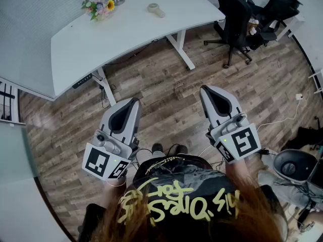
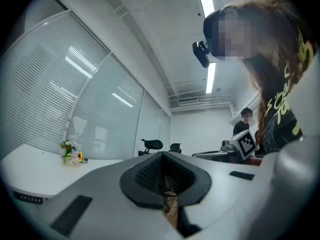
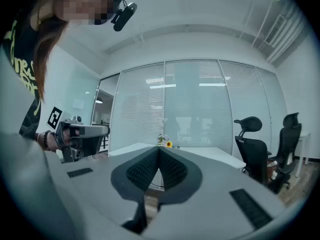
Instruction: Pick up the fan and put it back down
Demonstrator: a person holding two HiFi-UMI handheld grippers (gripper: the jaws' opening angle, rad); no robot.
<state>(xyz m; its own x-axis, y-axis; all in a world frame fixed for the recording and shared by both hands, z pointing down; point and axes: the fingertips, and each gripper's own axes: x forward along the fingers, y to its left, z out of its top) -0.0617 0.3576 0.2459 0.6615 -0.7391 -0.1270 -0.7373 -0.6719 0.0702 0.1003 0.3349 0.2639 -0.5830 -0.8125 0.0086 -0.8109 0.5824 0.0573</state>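
Observation:
The fan (image 1: 156,9), a small beige hand-held one, lies on the far right part of the white desk (image 1: 126,34). Both grippers hang in front of me over the wooden floor, well short of the desk and apart from the fan. The left gripper (image 1: 133,101) is shut with nothing between its jaws, and so is the right gripper (image 1: 206,88). In the left gripper view the left gripper (image 2: 162,154) shows its pads closed together; the right gripper (image 3: 159,148) in its own view looks the same. Neither gripper view shows the fan.
A small bunch of flowers (image 1: 99,6) stands at the desk's far left, beside a dark tin. Black office chairs (image 1: 237,19) stand to the right of the desk. A round grey device (image 1: 293,165) and cables lie on the floor at right. Another person (image 2: 245,120) stands far off.

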